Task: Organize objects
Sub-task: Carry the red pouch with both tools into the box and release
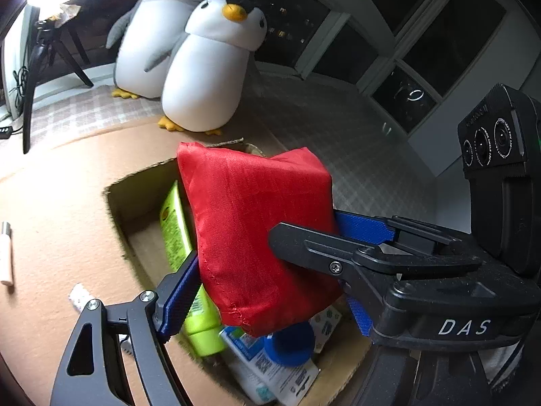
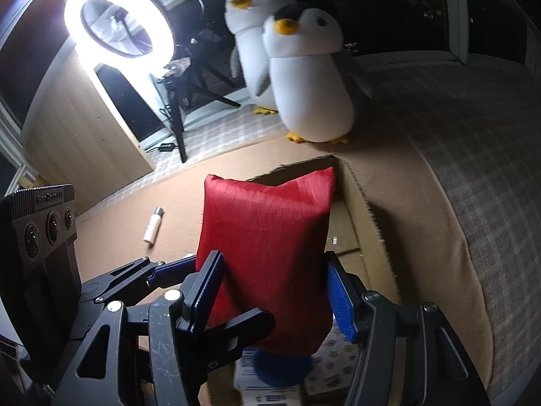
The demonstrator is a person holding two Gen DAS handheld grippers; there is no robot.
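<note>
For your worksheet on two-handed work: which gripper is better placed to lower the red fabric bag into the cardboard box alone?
Probably the right gripper: its jaws clamp the red fabric bag squarely from both sides, directly above the cardboard box. The left gripper grips more obliquely.

A ring light (image 2: 119, 23) is blazing at upper left in the right wrist view, blowing out to pure white and flaring at the corner of the left wrist view (only its edge showing there). Everything away from it is sinking into dimness; the windows (image 1: 439, 44) are showing black. Fisheye distortion is bending both frames' edges, and the box's (image 2: 372, 203) wall is casting a dark shadow.
</note>
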